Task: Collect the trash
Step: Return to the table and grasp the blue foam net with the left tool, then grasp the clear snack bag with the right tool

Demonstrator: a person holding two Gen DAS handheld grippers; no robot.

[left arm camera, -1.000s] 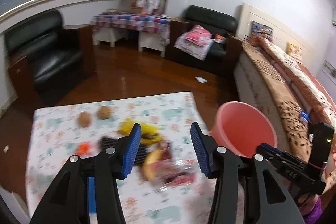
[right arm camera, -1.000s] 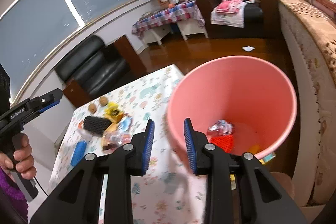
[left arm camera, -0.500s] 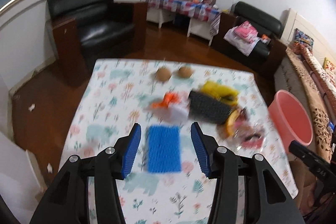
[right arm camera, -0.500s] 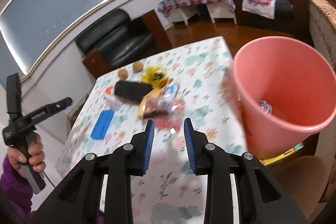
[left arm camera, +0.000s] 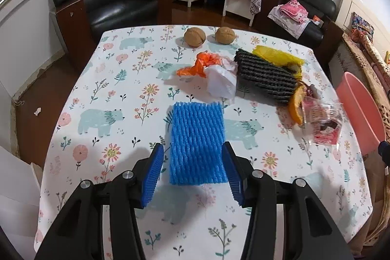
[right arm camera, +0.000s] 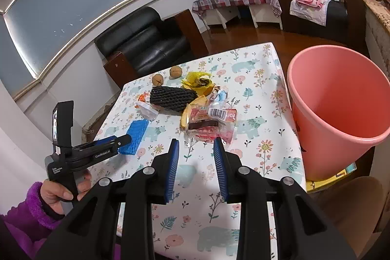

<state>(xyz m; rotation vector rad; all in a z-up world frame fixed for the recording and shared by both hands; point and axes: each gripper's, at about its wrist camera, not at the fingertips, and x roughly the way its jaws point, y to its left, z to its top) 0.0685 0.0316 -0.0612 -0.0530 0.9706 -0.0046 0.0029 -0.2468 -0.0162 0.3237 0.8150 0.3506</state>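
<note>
We find the left tool (left arm camera: 192,162) spread wide, tilted down over the worktop (left arm camera: 102,94), its pads either side of the near end of a blue foam net (left arm camera: 197,143) without pressing it; the net lies flat on the floral cloth. The right tool (right arm camera: 196,155) stands partly parted with nothing between its pads, low over the near edge of the worktop. Just beyond it lie clear snack wrappers (right arm camera: 209,123) beside an orange peel (right arm camera: 189,111). Further back we note a black foam net (left arm camera: 265,74), a yellow bag (left arm camera: 277,56), crumpled white and orange plastic (left arm camera: 214,70) and two walnuts (left arm camera: 195,37). The pink bin (right arm camera: 338,104) stands off the right edge of the worktop, upright. A hand (right arm camera: 61,191) in a purple sleeve grips the left tool's handle.
</note>
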